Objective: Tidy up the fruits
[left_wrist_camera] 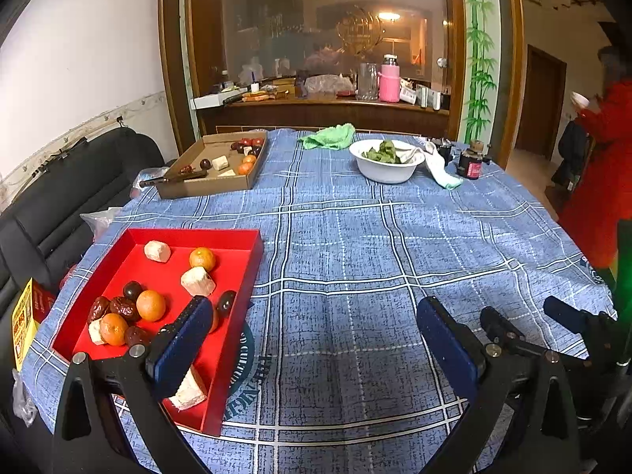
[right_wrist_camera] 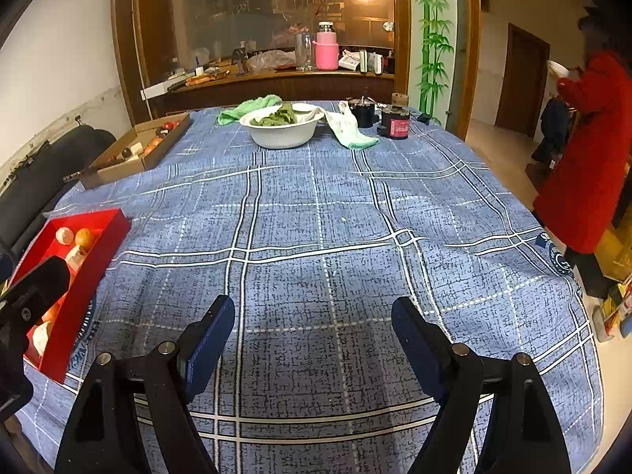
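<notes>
1. Two grippers hang over the blue plaid tablecloth point(left_wrist_camera: 355, 260); the left gripper point(left_wrist_camera: 316, 328) has its fingers spread wide with nothing between them.
2. Its left finger overlaps the red tray point(left_wrist_camera: 221, 235), which lies just to its left.
3. Inside the tray sit small oranges point(left_wrist_camera: 150, 305), dark red dates point(left_wrist_camera: 123, 308) and pale cut chunks point(left_wrist_camera: 197, 281), mostly clustered at the tray's left.
4. Farther ahead and left of this gripper is a cardboard tray point(left_wrist_camera: 205, 187) with more fruit.
5. Ahead and slightly right stands a white bowl point(left_wrist_camera: 385, 173) of greens.
6. Likewise spread and holding nothing, the right gripper point(right_wrist_camera: 312, 322) hovers over bare cloth, with the red tray well off to its left.
</notes>
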{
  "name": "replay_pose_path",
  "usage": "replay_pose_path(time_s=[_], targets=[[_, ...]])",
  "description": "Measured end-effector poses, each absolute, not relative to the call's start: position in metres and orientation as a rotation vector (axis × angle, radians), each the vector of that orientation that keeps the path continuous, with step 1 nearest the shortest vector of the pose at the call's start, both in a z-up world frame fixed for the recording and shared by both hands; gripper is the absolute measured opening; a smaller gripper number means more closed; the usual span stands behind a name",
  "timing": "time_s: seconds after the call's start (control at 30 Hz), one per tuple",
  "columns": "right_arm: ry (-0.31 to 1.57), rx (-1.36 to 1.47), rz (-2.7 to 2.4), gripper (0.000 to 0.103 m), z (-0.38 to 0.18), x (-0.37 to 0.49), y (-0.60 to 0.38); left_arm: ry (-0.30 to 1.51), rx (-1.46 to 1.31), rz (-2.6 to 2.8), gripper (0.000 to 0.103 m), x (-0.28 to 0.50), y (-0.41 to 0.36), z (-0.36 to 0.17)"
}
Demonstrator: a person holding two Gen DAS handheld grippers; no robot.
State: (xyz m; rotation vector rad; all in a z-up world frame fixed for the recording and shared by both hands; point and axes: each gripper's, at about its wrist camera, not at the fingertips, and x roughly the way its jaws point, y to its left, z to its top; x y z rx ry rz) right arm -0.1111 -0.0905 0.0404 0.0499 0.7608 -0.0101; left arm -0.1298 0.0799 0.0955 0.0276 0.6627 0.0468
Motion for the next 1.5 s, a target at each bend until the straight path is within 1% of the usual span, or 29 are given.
replay_pose_path(time_s=[0.23, 1.07, 1.27, 1.43, 1.5], targets=[[0.784, 0.052, -0.023, 0.085, 0.035, -0.106, -0.095, 0.712, 0.019, 0.047, 0.103, -0.120, 0.080, 0.083], [0.817, 0.030, -0.031, 0.085, 0.025, -0.096, -0.097, 0.761, 0.005, 0.016, 0.102, -0.108, 0.079, 0.071], [0.814, 0.011, -0.022, 0.085, 0.029, -0.098, -0.086, 0.737, -0.041, 0.022, 0.103, -0.114, 0.114, 0.080], [0.813, -0.010, 0.013, 0.085, 0.031, -0.100, -0.070, 0.711, -0.138, 0.109, 0.103, -0.124, 0.179, 0.083], [0.819, -0.016, 0.045, 0.085, 0.030, -0.101, -0.059, 0.657, -0.153, 0.186, 0.103, -0.136, 0.206, 0.088]])
